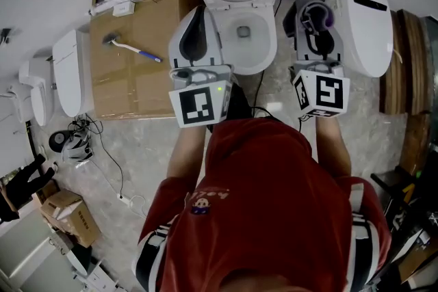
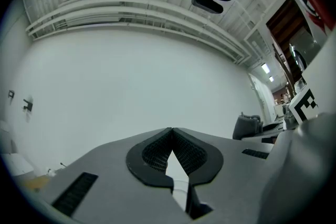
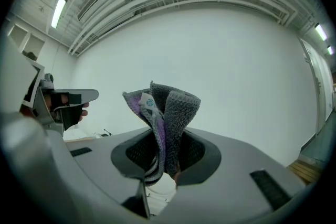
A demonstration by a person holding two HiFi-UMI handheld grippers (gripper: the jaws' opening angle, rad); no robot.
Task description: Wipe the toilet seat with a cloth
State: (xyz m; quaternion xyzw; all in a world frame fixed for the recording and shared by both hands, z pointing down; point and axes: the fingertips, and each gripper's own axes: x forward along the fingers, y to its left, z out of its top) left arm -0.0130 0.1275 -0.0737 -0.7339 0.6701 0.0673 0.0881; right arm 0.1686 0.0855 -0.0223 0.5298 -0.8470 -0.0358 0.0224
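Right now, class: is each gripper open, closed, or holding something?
Left gripper: closed, nothing between its jaws.
Right gripper: closed on the grey and purple cloth.

In front of me the toilet (image 1: 239, 51) stands against the wall, lid raised behind the bowl. A cardboard box (image 1: 137, 89) sits just left of it, with a brush (image 1: 131, 49) lying on the box top toward its left edge. A second toilet (image 1: 363, 20) stands to the right. My left gripper (image 1: 197, 24) hangs over the first toilet's left rim. My right gripper (image 1: 315, 18) is between the two toilets, a cloth (image 3: 173, 107) between its jaws.
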